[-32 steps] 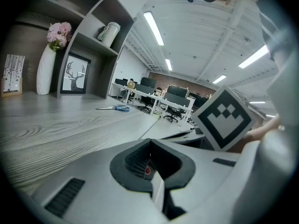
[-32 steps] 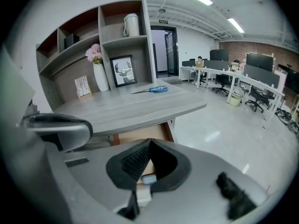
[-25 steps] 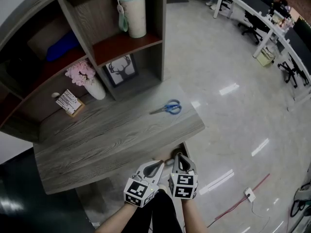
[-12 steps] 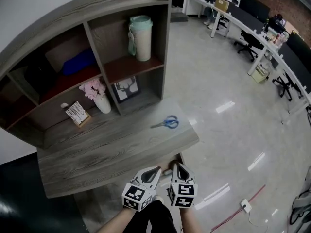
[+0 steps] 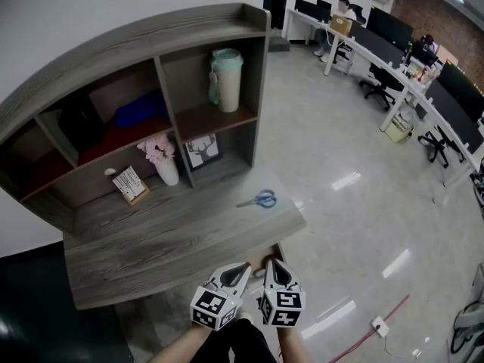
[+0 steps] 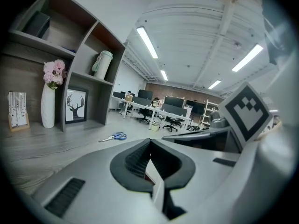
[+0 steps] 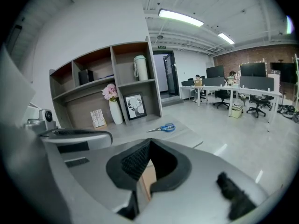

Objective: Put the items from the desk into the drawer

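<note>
Left claw [image 5: 244, 266], right claw [image 5: 272, 263] risen, shut; scissors [image 5: 261, 200] on desk [image 5: 166, 240]; forearms [image 5: 175, 349] cropped.

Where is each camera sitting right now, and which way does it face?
Head view: on the person's head, steeply down at the grey wood-grain desk; left gripper, right gripper and forearms show below.
Left gripper view: rides that gripper, looks along its shut jaws across the desk; right gripper at right.
Right gripper view: likewise, facing the grey wooden shelf unit; left gripper at left.
Shared: all three see the blue-handled scissors.

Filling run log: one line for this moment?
left gripper shut, empty | right gripper shut, empty | scissors on desk
</note>
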`<state>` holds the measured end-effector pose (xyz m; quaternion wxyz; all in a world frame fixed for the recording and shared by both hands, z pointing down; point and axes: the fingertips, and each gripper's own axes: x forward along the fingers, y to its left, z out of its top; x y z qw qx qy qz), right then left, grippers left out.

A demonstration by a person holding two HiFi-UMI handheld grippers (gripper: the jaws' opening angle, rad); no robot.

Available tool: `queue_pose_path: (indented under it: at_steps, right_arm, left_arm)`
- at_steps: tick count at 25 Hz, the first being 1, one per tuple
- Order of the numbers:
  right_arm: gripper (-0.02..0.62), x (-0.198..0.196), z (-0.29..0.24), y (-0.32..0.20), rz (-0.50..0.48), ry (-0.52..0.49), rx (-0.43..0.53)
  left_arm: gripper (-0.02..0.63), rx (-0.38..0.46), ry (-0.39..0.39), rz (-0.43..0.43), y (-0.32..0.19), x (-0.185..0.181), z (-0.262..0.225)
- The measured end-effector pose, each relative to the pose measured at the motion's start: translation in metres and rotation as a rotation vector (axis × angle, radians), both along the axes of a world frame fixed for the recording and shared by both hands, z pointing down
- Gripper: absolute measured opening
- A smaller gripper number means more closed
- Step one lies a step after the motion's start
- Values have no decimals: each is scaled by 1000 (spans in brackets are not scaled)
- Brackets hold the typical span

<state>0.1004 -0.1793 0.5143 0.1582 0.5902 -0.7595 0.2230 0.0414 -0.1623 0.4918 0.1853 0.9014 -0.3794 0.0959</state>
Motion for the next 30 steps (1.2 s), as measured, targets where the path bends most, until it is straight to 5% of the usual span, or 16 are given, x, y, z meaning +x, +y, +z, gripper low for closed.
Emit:
queue_pose_path:
  at_steps: [30]
  right_arm:
    - [9, -18, -47, 59, 44, 27, 98]
  left_arm:
    - [9, 72, 39, 45, 45, -24, -49]
